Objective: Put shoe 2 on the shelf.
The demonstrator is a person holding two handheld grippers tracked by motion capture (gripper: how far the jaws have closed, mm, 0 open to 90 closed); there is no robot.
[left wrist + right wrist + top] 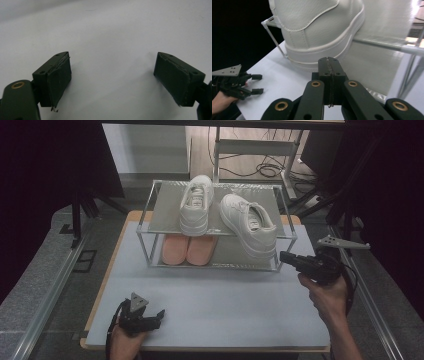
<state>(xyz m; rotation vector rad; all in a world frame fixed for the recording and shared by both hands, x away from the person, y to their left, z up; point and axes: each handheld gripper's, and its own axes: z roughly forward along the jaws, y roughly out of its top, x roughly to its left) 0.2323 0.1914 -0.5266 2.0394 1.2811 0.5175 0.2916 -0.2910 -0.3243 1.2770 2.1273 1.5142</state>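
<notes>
1. High view: the right gripper (286, 257) sits just beside the rack's (150, 207) front right corner, near the heel of the overhanging white sneaker (250, 226).
2. Left gripper view: the left gripper (112, 75) hangs over the table (112, 30), jaws wide apart.
3. Right gripper view: jaws pressed together, empty, just short of the sneaker's heel.

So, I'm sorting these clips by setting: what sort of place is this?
Probably a lab or recording workspace, not a home. A small metal shoe rack stands on a bare covered table, cables trail across the floor behind, and dark curtains close off the sides.
</notes>
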